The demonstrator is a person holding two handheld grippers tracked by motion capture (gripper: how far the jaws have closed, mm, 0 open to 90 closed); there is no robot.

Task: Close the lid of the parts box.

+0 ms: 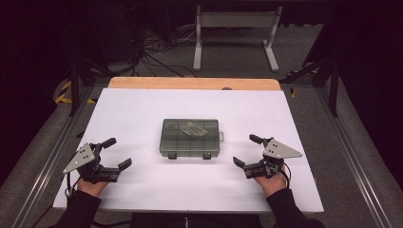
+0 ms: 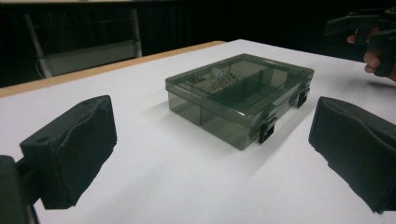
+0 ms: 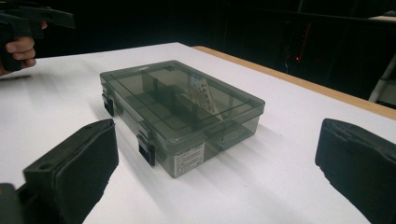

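A smoky translucent plastic compartment box [image 1: 190, 137] lies shut in the middle of the white table, its two black latches facing the person. Inside it a small clear bag of parts [image 1: 194, 128] rests in a far compartment. My left gripper [image 1: 116, 154] stands open to the box's left, nothing between its jaws. My right gripper [image 1: 247, 151] stands open to the box's right, also holding nothing. In the left gripper view the box [image 2: 240, 95] sits ahead between the black pads [image 2: 74, 149]. The right gripper view shows the box [image 3: 180, 109] with a white label on its side.
The white table top [image 1: 142, 190] has a wooden strip [image 1: 195, 83] along its far edge. Beyond it stand a white metal frame [image 1: 235, 33] and cables on the floor. Metal rails run along both sides of the table.
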